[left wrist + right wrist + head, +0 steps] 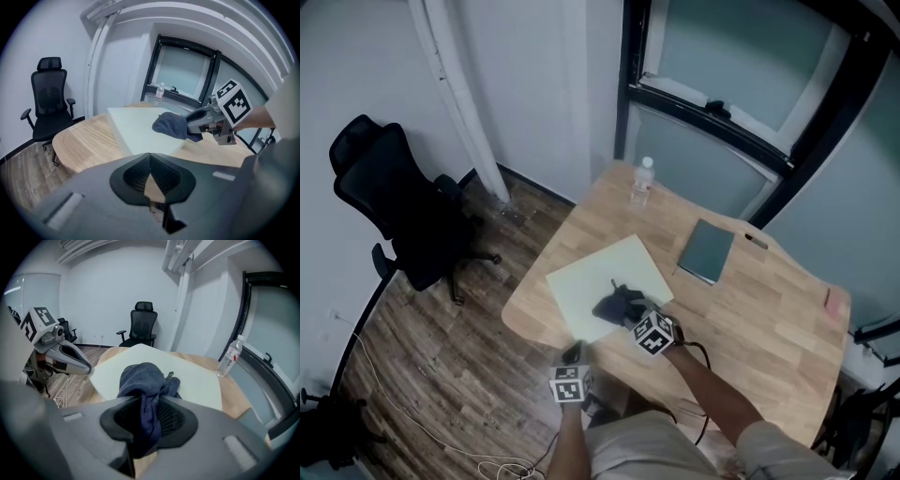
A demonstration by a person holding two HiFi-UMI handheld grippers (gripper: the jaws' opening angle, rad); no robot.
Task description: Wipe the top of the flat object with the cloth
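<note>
view from above of a light wooden table (759,319) in a room with a dark plank floor (422,356). near the table edge closest to the person, a pale flat board (595,277), lying level and turned at an angle. on the board's near right part, a bunched dark blue cloth (615,305), touching the surface.

right gripper (630,314) reaching in from the person's side, its marker cube just behind the cloth. in the right gripper view, both jaws clamped onto a fold of the cloth, the rest of the fabric heaped in front of them on the board.

left gripper (573,356) lower and to the left, held off the near table edge, apart from the board and cloth. in the left gripper view, jaw tips pressed together with nothing between them, only a sliver of table wood visible below the tips.

farther back on the table, a clear plastic water bottle (643,181) upright near the far edge, and a dark green notebook (706,250) lying flat, well apart from the board. to the left on the floor, a black office chair (394,202). behind the table, a dark-framed window (741,103).
</note>
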